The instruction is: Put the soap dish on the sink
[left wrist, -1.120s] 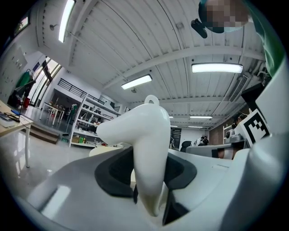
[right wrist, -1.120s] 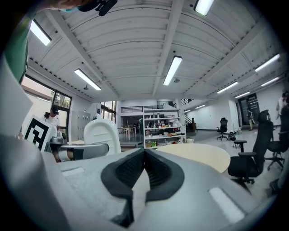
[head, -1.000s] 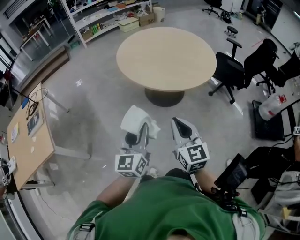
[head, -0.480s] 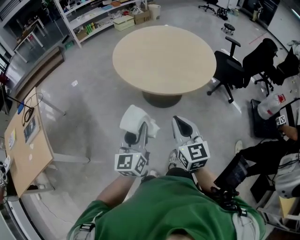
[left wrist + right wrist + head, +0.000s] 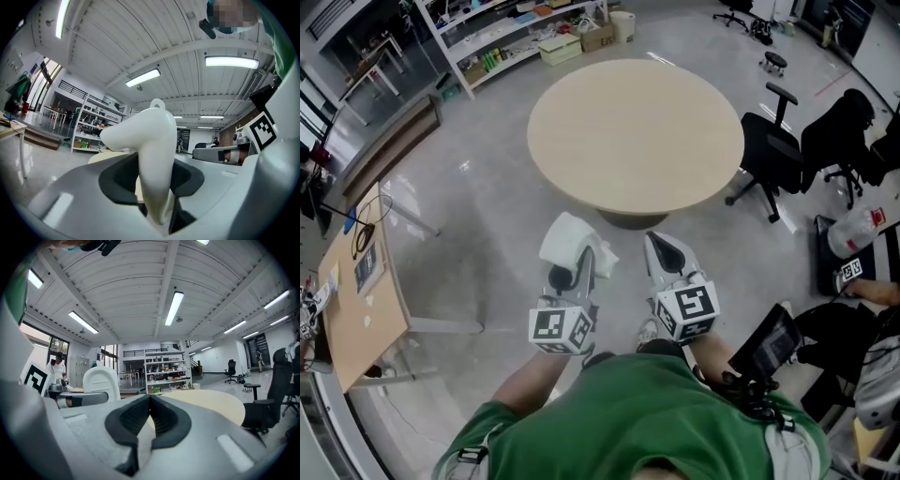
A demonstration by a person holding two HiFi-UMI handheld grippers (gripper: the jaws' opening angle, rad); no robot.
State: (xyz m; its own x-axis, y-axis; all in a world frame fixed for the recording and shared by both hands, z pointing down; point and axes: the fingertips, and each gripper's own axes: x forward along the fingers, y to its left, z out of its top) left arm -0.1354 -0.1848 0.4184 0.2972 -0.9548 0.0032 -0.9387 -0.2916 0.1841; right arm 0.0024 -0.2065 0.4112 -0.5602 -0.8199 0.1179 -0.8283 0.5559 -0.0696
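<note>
Left gripper view: left gripper (image 5: pixel 153 185) jaws are pinching the soap dish (image 5: pixel 149 136); right gripper (image 5: pixel 150 414) jaws are touching, empty; firm grip advisable.

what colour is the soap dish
The soap dish is plain white, clearest in the left gripper view.

In the left gripper view, the lower end of the white soap dish (image 5: pixel 150 136) is lost between the clamped jaws of the left gripper (image 5: pixel 152 180). In the head view, the hands holding both grippers are hidden under the marker cubes (image 5: pixel 562 330) and the green shirt (image 5: pixel 628 417), which the bottom edge cuts off. The round table (image 5: pixel 633 117) covers most of its own base, the goods on the shelves (image 5: pixel 511 33) are too small to tell, the left edge cuts the wooden desk (image 5: pixel 356 281), and the right edge cuts a person's arm (image 5: pixel 870 291).
</note>
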